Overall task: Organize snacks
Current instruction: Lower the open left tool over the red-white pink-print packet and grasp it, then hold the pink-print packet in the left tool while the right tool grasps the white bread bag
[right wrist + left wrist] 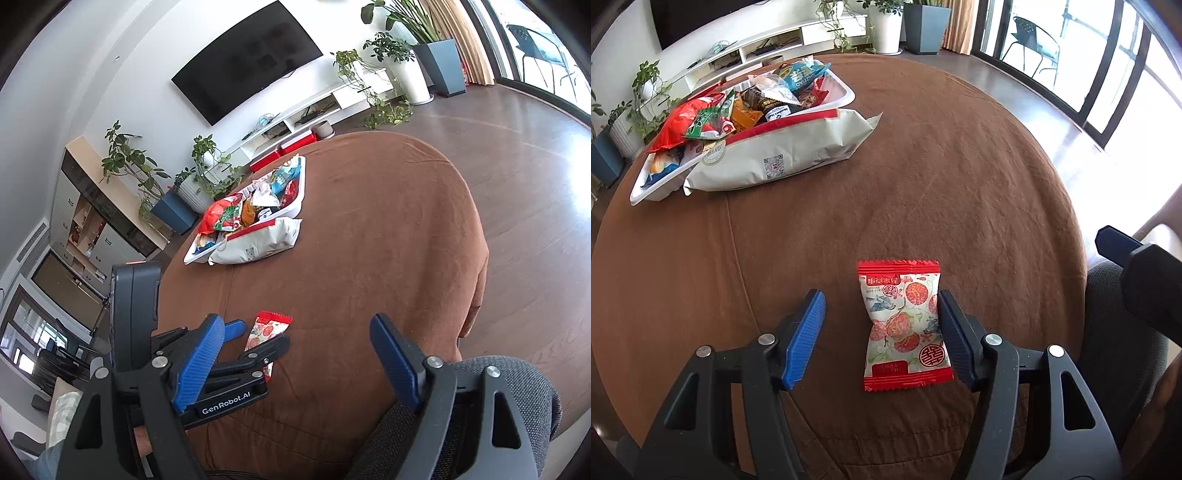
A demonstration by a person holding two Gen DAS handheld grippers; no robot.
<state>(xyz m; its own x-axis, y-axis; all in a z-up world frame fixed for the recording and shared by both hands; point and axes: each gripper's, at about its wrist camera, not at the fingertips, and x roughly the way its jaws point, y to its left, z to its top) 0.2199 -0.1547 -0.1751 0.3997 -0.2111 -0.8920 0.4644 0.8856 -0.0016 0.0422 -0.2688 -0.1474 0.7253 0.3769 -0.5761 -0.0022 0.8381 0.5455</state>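
A small red and white candy packet (905,325) lies flat on the brown tablecloth, between the fingers of my left gripper (882,332). The left gripper is open; its right finger touches the packet's edge, its left finger stands apart. The packet also shows in the right wrist view (266,332), partly hidden by the left gripper (258,338). My right gripper (299,365) is open and empty, held above the table's near edge. A white tray (846,96) full of snack packets sits at the far left; a large white bag (783,155) leans on its rim.
The round table (923,184) is covered in brown cloth. A grey chair (509,398) stands at the near edge. Beyond the table are a TV stand (332,99), potted plants and glass doors.
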